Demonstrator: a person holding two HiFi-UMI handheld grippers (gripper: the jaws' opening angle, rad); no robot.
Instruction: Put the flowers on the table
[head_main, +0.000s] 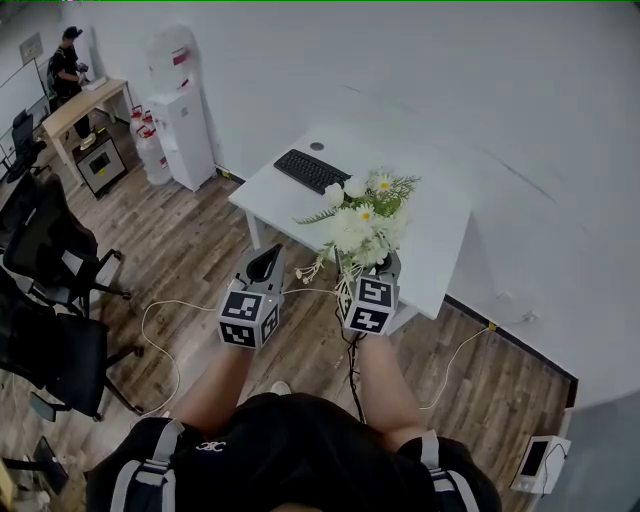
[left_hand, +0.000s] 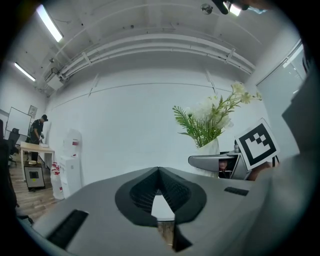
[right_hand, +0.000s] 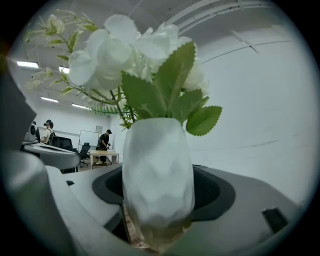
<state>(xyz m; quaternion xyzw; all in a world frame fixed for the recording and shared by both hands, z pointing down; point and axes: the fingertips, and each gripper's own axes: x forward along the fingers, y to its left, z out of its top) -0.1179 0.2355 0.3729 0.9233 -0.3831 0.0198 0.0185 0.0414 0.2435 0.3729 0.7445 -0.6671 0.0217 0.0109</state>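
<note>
Right gripper view: the right gripper (right_hand: 159, 212) has its fingers clamped on a white faceted vase (right_hand: 157, 165) of white flowers (right_hand: 117, 47), held upright at the white worktop (head_main: 445, 245) near edge. The left gripper (head_main: 263, 270) has its fingers pressed together, empty. Best keep the vase level and lower it clear of the keyboard (head_main: 312, 170).

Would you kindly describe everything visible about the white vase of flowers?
The white vase is egg-shaped with a dimpled, matte, ceramic-looking surface, narrowing at the mouth. It is upright, holding white blooms and serrated green leaves. The right gripper clamps its lower body from both sides, carrying it in the air by the white table.
</note>
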